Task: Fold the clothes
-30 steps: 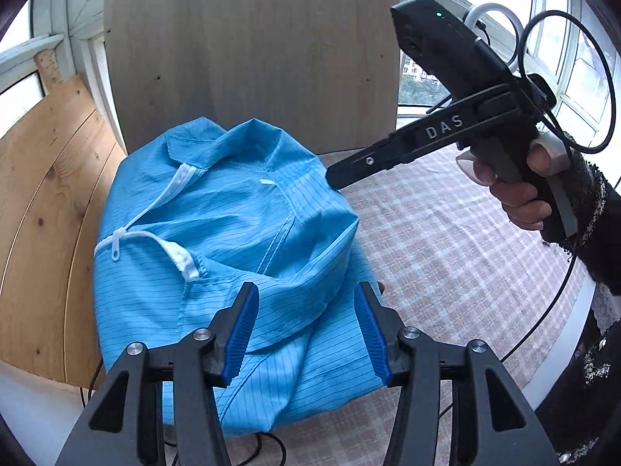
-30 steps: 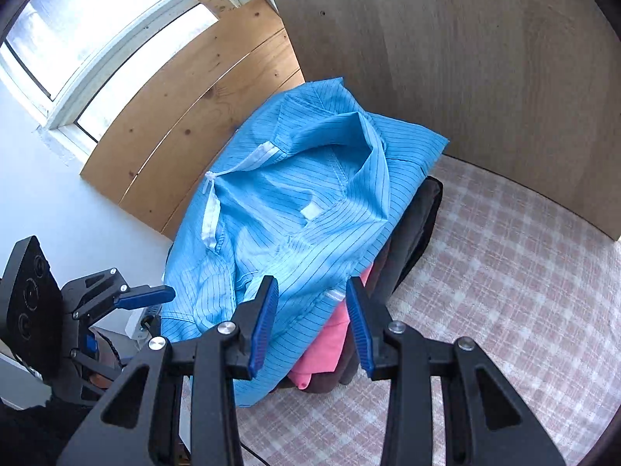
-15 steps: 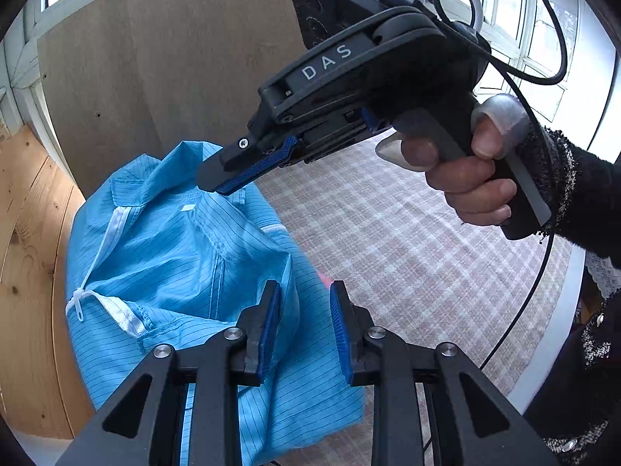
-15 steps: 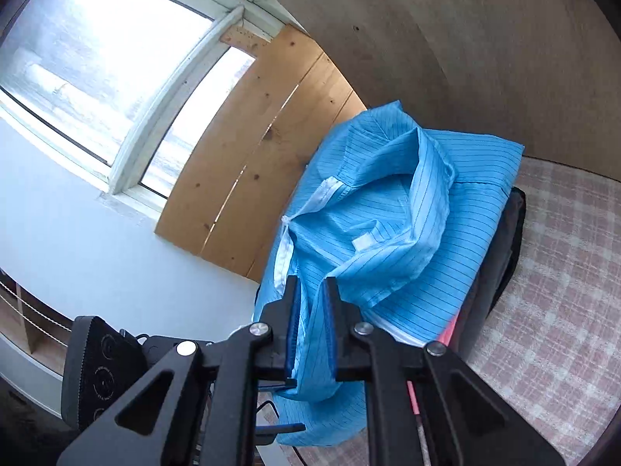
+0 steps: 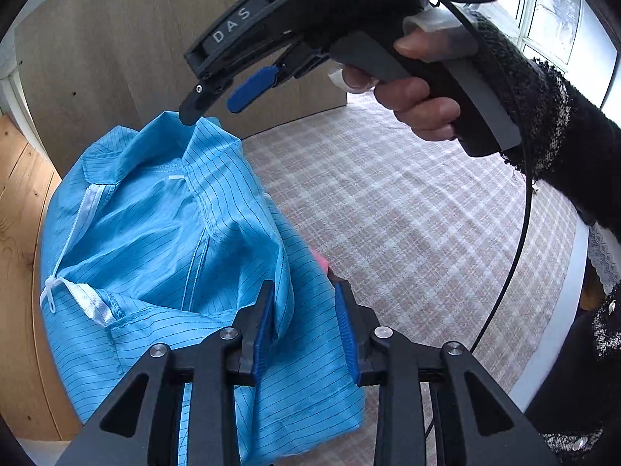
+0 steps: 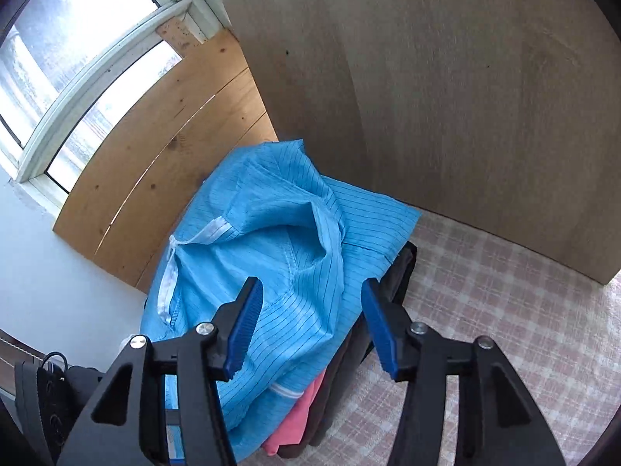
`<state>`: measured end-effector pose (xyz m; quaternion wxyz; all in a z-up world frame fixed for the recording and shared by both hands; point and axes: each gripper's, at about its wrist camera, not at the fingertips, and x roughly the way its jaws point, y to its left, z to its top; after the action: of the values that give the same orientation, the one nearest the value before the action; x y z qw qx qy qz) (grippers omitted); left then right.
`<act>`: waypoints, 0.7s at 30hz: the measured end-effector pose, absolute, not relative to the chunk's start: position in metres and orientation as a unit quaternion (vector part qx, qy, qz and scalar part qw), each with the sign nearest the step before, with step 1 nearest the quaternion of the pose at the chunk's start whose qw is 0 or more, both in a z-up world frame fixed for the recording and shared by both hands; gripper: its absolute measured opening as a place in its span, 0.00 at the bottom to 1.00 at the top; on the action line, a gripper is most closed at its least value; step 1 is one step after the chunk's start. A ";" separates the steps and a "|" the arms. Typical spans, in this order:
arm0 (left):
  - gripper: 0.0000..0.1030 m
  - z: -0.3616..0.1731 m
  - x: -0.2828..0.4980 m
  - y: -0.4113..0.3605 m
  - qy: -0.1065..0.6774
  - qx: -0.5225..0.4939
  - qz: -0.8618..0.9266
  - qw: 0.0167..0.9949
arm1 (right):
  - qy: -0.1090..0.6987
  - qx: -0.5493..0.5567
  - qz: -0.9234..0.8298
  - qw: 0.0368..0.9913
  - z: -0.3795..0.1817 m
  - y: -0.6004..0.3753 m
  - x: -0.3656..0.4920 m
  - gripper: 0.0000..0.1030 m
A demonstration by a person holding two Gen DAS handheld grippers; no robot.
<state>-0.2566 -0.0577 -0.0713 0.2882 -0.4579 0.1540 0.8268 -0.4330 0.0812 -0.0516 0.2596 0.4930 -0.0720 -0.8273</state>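
Nearest, the left gripper (image 5: 304, 326) hangs over the near edge of the blue striped jacket (image 5: 163, 256), jaws part-spread, pads clear of cloth. The jacket tops a garment pile on the checked tablecloth (image 5: 407, 225). It looks thin, light and limp; a doubled hem or collar should grip best. Farther off, the right gripper (image 6: 308, 330) is opening, empty.
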 end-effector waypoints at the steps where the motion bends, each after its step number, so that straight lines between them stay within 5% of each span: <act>1: 0.27 -0.073 -0.256 -0.055 0.157 -0.459 0.826 0.288 | -0.065 0.500 -0.827 0.250 -0.055 0.079 -0.442 0.50; 2: 0.26 -0.074 -0.255 -0.053 0.160 -0.459 0.826 0.286 | -0.069 0.514 -0.817 0.252 -0.064 0.077 -0.449 0.47; 4: 0.23 -0.078 -0.257 -0.054 0.160 -0.462 0.825 0.283 | -0.079 0.542 -0.797 0.256 -0.079 0.075 -0.461 0.09; 5: 0.20 -0.078 -0.258 -0.053 0.159 -0.462 0.826 0.281 | -0.101 0.547 -0.788 0.265 -0.084 0.076 -0.463 0.05; 12: 0.12 -0.082 -0.258 -0.065 0.162 -0.467 0.824 0.275 | -0.325 0.473 -0.731 0.369 -0.091 0.116 -0.472 0.04; 14: 0.12 -0.086 -0.259 -0.061 0.164 -0.472 0.820 0.279 | -0.300 0.492 -0.745 0.336 -0.104 0.121 -0.475 0.04; 18: 0.29 -0.081 -0.256 -0.059 0.146 -0.476 0.819 0.286 | -0.204 0.524 -0.780 0.275 -0.110 0.123 -0.472 0.08; 21: 0.36 -0.063 -0.244 -0.071 0.106 -0.474 0.827 0.285 | -0.133 0.494 -0.826 0.235 -0.080 0.125 -0.453 0.36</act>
<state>-0.2435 -0.0706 -0.0626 0.2847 -0.4737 0.1060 0.8266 -0.4533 0.1252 -0.0804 0.2350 0.4941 -0.1329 -0.8264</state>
